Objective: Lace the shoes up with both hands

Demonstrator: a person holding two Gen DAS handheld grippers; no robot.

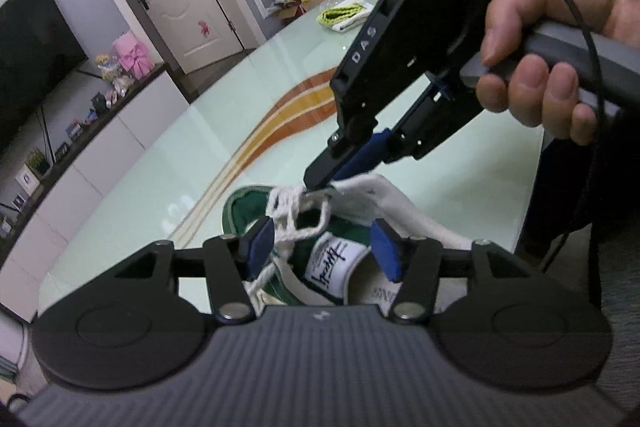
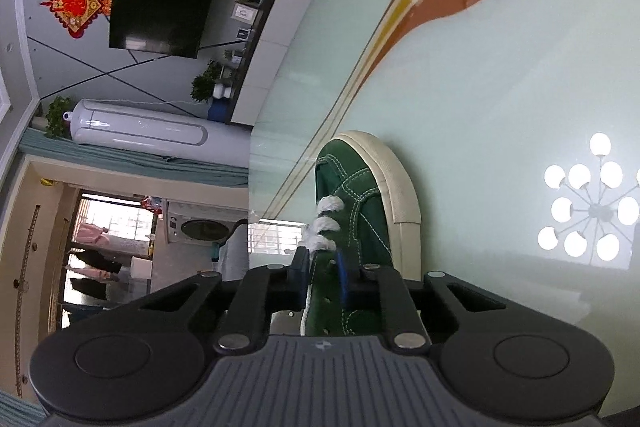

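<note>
I am looking at a green suede sneaker (image 2: 356,195) lying on the glass table (image 2: 500,75), its white lace (image 1: 296,211) crossing the lower eyelets in three rungs and bunching in loose loops near the tongue label (image 1: 336,267). My right gripper (image 1: 320,183) is pinching down at that upper edge, its jaws clenched on what looks like the eyelet flap together with lace, though I cannot tell exactly which. My left gripper (image 1: 324,247) is hovering just short of the loops, its jaws released and spread wide. I judge the lacing is partway up, with upper eyelets waiting. Next I am needing a clean grip on the free lace end.
</note>
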